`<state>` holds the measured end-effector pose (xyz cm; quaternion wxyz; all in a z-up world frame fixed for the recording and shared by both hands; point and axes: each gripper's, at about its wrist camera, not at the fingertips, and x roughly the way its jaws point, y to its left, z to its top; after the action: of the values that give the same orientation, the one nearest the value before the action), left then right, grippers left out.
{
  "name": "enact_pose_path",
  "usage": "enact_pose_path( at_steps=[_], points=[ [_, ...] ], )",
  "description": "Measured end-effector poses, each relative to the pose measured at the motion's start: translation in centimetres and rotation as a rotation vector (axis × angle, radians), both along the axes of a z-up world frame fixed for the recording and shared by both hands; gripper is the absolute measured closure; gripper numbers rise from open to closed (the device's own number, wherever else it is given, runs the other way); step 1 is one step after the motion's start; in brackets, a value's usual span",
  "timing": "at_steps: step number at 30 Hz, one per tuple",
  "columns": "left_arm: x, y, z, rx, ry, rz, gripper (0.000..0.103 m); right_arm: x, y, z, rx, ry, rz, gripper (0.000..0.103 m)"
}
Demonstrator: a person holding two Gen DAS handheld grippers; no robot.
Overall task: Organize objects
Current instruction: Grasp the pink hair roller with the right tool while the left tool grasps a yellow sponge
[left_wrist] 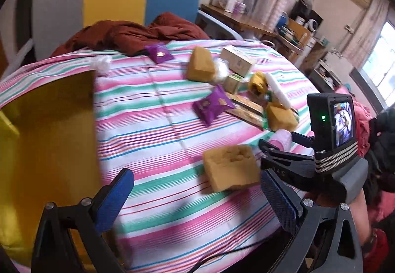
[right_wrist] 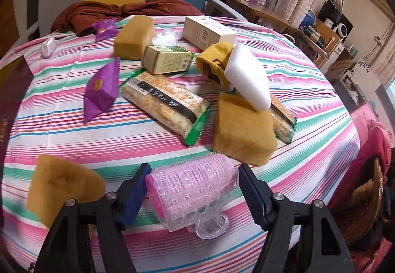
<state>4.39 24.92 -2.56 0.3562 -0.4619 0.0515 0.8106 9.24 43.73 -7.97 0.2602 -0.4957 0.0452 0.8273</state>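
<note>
My right gripper [right_wrist: 191, 192] sits low at the near edge of the tabletop [right_wrist: 148, 147], which is covered in a striped cloth. Its fingers [right_wrist: 251, 195] are spread around a pink hair roller [right_wrist: 190, 189] in a clear plastic clip; the left pad looks to be touching the roller's end, while the right pad stands just beside the other end, so I read this as bracketing, not yet clamped. Just left of that gripper lies a tan sponge [right_wrist: 59, 186]. Beyond the roller: a second tan sponge [right_wrist: 243, 129] with a white foam block [right_wrist: 249, 79] leaning on it, a long cracker packet [right_wrist: 165, 102] with green ends, and a purple sachet [right_wrist: 101, 90] to its left. Further back are a small green-topped box [right_wrist: 167, 59], a third sponge [right_wrist: 134, 37], a pale carton [right_wrist: 208, 32], a rolled yellow cloth [right_wrist: 214, 60] and another purple sachet [right_wrist: 105, 28]. My left gripper [left_wrist: 195, 201] hangs over the near tabletop with fingers [left_wrist: 113, 201] wide apart and holding nothing. In the left view, the near sponge [left_wrist: 230, 166] lies just ahead of the right-hand finger. A yellow box [left_wrist: 47, 139] fills the left side of that view, and a dark red cloth [left_wrist: 133, 33] is heaped at the far edge.
</note>
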Motion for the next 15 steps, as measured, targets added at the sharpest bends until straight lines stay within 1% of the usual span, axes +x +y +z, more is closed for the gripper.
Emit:
enact_pose_path(
  at_steps=[2,4,6,8,11,13,15],
  points=[
    [-0.1,1.0,-0.3,0.001,-0.01,-0.013,0.0,0.3,0.2,0.3,-0.025,0.014,-0.003,0.03],
    [0.0,2.0,-0.6,0.034,-0.016,-0.048,0.0,0.9,0.6,0.5,-0.038,0.021,-0.015,0.03],
    [-0.1,3.0,-1.0,0.037,-0.043,-0.06,0.0,1.6,1.2,0.8,-0.046,0.025,-0.036,0.03],
    [0.0,4.2,-1.4,0.017,-0.037,-0.07,0.0,2.2,1.9,1.1,-0.048,0.034,-0.056,0.03],
    [0.2,6.1,-2.2,-0.043,-0.023,-0.1,0.001,3.2,2.9,1.5,-0.043,0.042,-0.083,0.03],
    [0.1,7.1,-3.1,-0.078,-0.024,-0.101,0.007,3.8,3.5,1.7,-0.046,0.047,-0.096,0.03],
    [-0.2,7.7,-4.1,-0.126,-0.034,-0.084,0.026,4.3,4.1,1.7,-0.05,0.056,-0.109,0.03]
  ],
)
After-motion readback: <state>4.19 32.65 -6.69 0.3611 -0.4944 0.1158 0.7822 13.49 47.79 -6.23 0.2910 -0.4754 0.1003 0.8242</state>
